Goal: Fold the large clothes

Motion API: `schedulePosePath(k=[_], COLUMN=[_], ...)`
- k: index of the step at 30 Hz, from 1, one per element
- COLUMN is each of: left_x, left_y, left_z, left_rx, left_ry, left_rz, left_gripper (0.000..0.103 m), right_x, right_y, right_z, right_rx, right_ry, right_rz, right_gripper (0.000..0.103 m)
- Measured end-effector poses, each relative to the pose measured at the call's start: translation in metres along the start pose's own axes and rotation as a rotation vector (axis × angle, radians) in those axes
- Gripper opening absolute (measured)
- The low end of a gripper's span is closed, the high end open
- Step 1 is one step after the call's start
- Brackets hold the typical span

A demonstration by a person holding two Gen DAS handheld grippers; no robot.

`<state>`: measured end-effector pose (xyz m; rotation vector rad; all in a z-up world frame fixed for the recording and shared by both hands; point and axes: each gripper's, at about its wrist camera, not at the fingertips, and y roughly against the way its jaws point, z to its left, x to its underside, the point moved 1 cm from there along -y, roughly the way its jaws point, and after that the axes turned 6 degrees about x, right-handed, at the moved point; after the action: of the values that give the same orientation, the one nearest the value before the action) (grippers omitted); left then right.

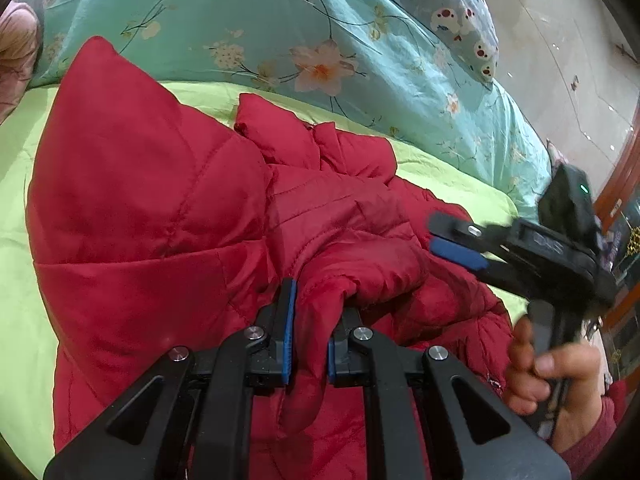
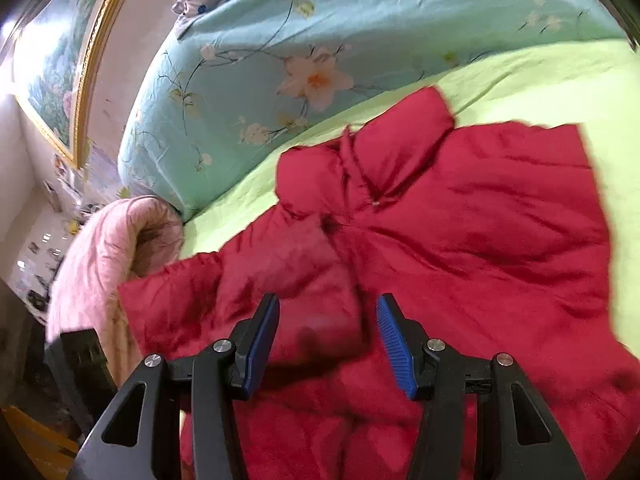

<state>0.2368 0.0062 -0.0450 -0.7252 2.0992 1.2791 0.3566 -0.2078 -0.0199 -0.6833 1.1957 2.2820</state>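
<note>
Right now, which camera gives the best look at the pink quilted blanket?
The right wrist view shows it best: the pink quilted blanket bulges in a rolled heap at the left, beside the red puffer jacket and below the floral duvet. The left wrist view catches only a cropped sliver at its upper-left edge.

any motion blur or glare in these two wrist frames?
Left wrist: jacket sharp; right gripper and hand smeared by motion. Right wrist: jacket and quilt soft all over, jaws crisp. Both: fisheye bending, dark corners, no harsh glare.
</note>
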Motion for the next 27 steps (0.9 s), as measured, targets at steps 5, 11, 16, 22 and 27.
schedulePosePath(k=[5,11,16,22,27], left_x=[0.000,0.007,0.015,0.013,0.001], left_y=[0.000,0.014,0.026,0.030,0.043], left_z=[0.000,-0.002,-0.008,-0.009,0.007], left_rx=[0.015,0.076,0.144,0.136,0.097], left_ry=[-0.012,-0.024,-0.034,-0.049,-0.030], left_rz=[0.009,0.024,0.034,0.031,-0.022], left_gripper=[0.011,0.022,0.053,0.059,0.059], right_x=[-0.006,-0.006,-0.007,-0.025,-0.033], right_y=[-0.031,-0.025,0.006,0.041,0.075], right_z=[0.008,-0.008,0.000,-0.016,-0.037], right_rx=[-0.022,-0.025,0.031,0.072,0.121], right_ry=[0.030,-0.010,0.074,0.037,0.020], right_rz=[0.054,0.049,-0.017,-0.095,-0.157], right_gripper=[0.030,0.000,0.000,0.000,0.000])
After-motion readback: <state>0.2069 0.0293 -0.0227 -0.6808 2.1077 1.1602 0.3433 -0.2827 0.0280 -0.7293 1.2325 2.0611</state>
